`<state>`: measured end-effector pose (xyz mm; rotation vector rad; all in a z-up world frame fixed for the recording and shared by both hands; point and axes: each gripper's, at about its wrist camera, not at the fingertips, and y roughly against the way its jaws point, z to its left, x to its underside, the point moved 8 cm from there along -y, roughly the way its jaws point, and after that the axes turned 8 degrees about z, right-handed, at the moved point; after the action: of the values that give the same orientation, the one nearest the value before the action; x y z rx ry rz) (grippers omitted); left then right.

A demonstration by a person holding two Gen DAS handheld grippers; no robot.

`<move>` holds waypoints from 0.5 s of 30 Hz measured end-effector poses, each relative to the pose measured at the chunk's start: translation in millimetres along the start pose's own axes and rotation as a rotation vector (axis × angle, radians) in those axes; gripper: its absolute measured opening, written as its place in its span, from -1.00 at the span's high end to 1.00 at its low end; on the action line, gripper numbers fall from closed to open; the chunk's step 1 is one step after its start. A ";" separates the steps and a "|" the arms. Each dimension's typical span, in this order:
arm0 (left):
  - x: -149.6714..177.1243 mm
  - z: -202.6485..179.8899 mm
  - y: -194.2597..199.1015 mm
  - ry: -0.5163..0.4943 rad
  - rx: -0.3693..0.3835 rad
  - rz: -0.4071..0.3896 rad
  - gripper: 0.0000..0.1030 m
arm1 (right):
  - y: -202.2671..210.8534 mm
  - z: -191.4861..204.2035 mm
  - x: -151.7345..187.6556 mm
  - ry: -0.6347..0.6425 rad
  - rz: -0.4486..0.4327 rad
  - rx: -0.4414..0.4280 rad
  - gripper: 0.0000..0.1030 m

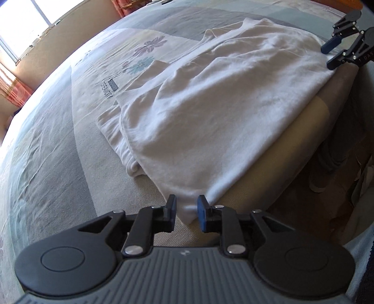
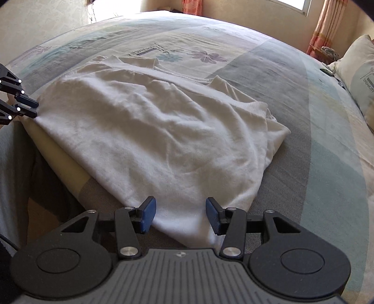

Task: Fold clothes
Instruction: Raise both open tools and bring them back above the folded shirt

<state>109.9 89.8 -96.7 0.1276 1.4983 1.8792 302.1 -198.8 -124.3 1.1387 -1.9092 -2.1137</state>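
- White garment [image 1: 210, 112]: lies folded over on itself near the bed's edge, upper layer wrinkled, a lower layer and ribbed hem showing along the far side; one near corner hangs slightly past the mattress edge.
- Left gripper [image 1: 186, 215]: jaws slightly parted with a corner of the garment between the blue pads [image 1: 203, 214]; the cloth lies slack, unpinched — released.
- Right gripper [image 2: 181, 216]: jaws parted wider, straddling the opposite near corner of the garment; pads clear of the cloth — released.
- Bedspread [image 1: 46, 163]: covers the bed in pale grey, blue and cream patches, with printed flowers [image 1: 149, 45] in purple and teal beyond the garment.
- Printed lettering [image 1: 106, 90] on the bedspread: small dark text beside a grey block, not clearly readable.
- Pillow [image 2: 360, 77]: at the far right, in matching fabric, bearing a similar printed word.
- Room: beige wall, bright window [image 1: 21, 21], orange patterned curtains [image 2: 323, 25].
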 end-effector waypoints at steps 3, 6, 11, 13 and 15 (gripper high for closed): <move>-23.3 10.7 16.7 0.045 0.035 -0.088 0.21 | 8.1 -4.9 -4.8 -0.021 -0.027 0.004 -0.05; -60.0 13.1 20.9 0.083 0.068 -0.180 -0.16 | 24.8 -6.0 -26.2 -0.052 -0.119 0.001 -0.33; -103.8 5.4 -4.3 0.122 0.126 -0.222 -0.22 | 21.5 -1.6 -64.5 -0.125 -0.218 -0.040 -0.46; -107.7 8.7 -19.9 0.192 0.175 -0.219 -0.22 | 6.8 -3.2 -72.2 -0.175 -0.215 -0.065 -0.51; -104.1 14.1 -42.9 0.271 0.203 -0.186 -0.26 | -9.2 -8.1 -72.5 -0.226 -0.194 -0.073 -0.51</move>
<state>213.4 43.6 -94.1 -0.1749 1.8157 1.6424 362.8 -166.3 -98.4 1.1565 -1.8563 -2.4906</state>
